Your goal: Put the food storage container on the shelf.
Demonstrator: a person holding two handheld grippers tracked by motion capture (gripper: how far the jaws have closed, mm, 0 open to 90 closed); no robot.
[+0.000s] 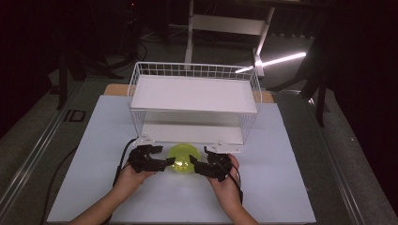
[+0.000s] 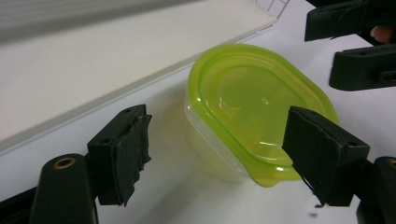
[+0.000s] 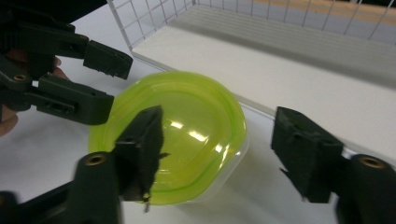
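Note:
A clear tub with a yellow-green lid [image 1: 182,159] stands on the white board just in front of the wire shelf rack [image 1: 195,93]. My left gripper [image 1: 167,161] is at the tub's left side and my right gripper [image 1: 195,165] at its right side. Both are open. In the left gripper view the tub [image 2: 252,102] lies between the spread jaws of the left gripper [image 2: 222,154], with the right gripper [image 2: 355,46] beyond it. In the right gripper view the lid [image 3: 187,126] sits partly between the jaws of the right gripper [image 3: 224,151], and the left gripper [image 3: 70,74] is across from it.
The rack's lower white shelf [image 1: 192,132] lies right behind the tub, and its upper shelf [image 1: 195,93] has a wire rim. The white board [image 1: 277,187] extends to both sides and toward me. Dark floor and table legs [image 1: 190,33] lie beyond.

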